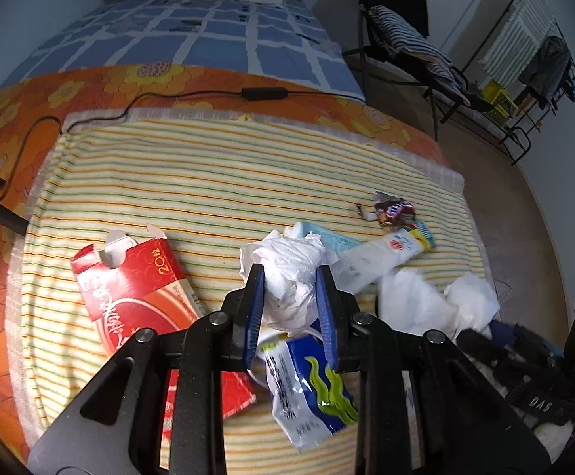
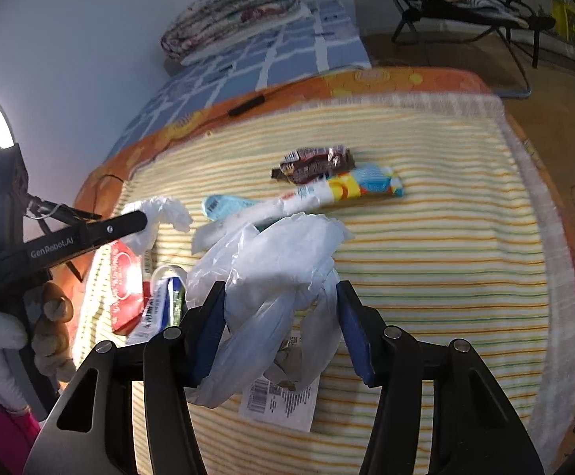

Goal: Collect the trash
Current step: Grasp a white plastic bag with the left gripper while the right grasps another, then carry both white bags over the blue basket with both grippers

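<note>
On the bed's striped blanket (image 1: 208, 182), the left tongs (image 1: 289, 277) pinch a soft, featherlight tissue wad (image 1: 287, 265) mid-bulk (crushable, unbreakable), while the half-open right tongs (image 2: 279, 297) straddle a slippery plastic bag (image 2: 271, 261).

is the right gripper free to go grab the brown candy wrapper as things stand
Probably not yet. The right gripper has the translucent plastic bag bunched between its jaws. The bed past the bag looks unobstructed up to the brown candy wrapper, but the jaws are occupied.

Striped blanket (image 1: 208, 174) on bed, red box (image 1: 141, 289), wrappers (image 2: 319, 166), plastic bag (image 2: 271, 277)
</note>
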`<action>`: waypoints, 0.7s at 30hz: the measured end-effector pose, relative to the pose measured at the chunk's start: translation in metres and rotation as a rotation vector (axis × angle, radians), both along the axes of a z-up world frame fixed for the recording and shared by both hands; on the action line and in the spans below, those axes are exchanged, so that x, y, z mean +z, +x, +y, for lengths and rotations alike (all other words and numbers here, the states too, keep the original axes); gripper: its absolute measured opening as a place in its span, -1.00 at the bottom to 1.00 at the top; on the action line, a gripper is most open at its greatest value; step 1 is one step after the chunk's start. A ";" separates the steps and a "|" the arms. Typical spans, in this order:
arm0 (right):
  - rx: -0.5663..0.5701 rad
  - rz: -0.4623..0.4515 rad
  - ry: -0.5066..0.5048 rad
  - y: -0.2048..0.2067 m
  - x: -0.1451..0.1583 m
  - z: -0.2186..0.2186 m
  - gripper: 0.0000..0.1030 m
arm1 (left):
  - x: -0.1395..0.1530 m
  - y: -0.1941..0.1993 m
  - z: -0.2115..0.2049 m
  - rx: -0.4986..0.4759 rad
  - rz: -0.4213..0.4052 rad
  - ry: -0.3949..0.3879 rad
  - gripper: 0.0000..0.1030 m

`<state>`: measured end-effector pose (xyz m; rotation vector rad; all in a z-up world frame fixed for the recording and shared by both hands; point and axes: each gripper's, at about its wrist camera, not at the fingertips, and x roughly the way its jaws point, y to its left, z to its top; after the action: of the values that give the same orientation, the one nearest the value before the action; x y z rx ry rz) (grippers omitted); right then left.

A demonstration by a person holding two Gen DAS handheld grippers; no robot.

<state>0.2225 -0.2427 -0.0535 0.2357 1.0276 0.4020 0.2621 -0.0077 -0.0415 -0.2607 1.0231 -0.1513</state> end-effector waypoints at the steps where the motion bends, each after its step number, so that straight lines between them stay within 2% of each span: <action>1: 0.002 -0.009 0.000 -0.001 0.003 -0.001 0.04 | 0.004 -0.004 -0.001 -0.006 -0.007 0.006 -0.52; 8: 0.042 -0.098 -0.018 -0.037 0.040 -0.002 0.04 | 0.038 -0.048 0.001 -0.032 -0.047 0.006 -0.52; 15: 0.092 -0.140 -0.027 -0.094 0.061 -0.004 0.04 | 0.070 -0.118 0.011 -0.052 -0.089 0.034 -0.52; 21: 0.149 -0.170 -0.047 -0.149 0.075 -0.003 0.04 | 0.075 -0.187 0.016 -0.071 -0.094 0.059 -0.52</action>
<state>0.0736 -0.2461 0.0213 0.0814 0.8890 0.5234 0.0751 0.0081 0.0336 -0.1616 0.9422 -0.1957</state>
